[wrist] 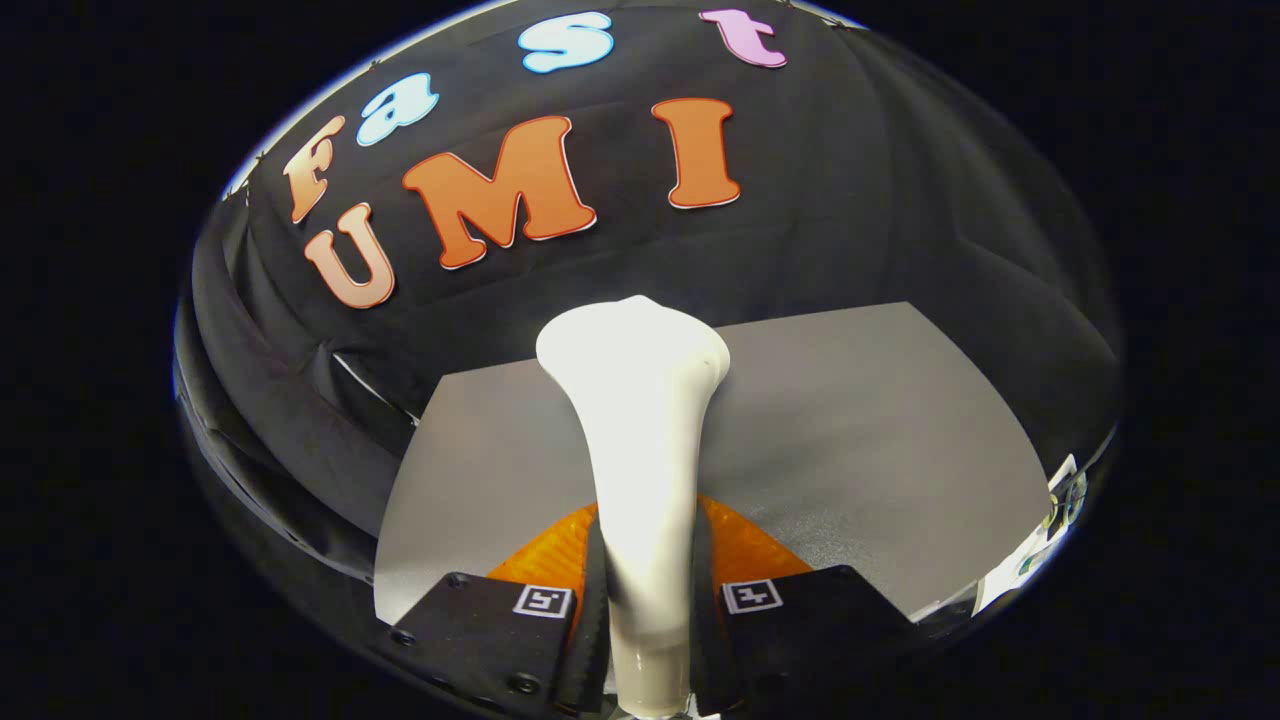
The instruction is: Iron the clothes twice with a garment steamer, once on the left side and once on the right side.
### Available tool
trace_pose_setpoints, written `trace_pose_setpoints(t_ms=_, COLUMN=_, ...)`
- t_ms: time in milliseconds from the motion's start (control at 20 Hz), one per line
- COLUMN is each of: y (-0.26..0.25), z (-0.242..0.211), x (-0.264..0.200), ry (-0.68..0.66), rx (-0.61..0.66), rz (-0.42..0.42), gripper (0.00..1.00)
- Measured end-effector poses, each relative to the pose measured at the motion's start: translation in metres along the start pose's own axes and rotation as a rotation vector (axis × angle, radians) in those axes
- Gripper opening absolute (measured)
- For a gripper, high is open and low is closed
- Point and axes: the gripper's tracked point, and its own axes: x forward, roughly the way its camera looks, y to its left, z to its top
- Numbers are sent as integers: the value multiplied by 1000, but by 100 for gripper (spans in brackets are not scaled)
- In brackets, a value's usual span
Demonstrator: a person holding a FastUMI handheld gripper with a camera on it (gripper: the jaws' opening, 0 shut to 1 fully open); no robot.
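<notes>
A white garment steamer (640, 450) is being held by the gripper (648, 620), its slim handle being clamped between the two fingers (500, 630), which are being pressed against it from either side with no gap showing. The handle is being kept upright along the line of the fingers, and the widened head of the steamer is being carried well beyond the fingertips, where it is being seen against the black cloth wall (850, 200) of the booth. A grey table surface (880, 430) is being shown beneath and behind the steamer, stretching from the fingers to the foot of the wall. An orange part (745, 545) is being glimpsed just behind the fingers on both sides of the handle; what it belongs to cannot be told. At the table's far right corner, some small papers or labels (1040, 545) are being caught, too blurred to be made out.
</notes>
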Motion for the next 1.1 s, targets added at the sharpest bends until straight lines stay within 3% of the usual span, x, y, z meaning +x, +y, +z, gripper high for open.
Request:
trace_pose_setpoints(t_ms=400, y=3, z=4, x=-50, ry=-107, rx=87, rz=-103, gripper=41)
trace_pose_setpoints(t_ms=1100, y=130, z=-51, x=-121, ry=-173, rx=119, rz=-133, gripper=40)
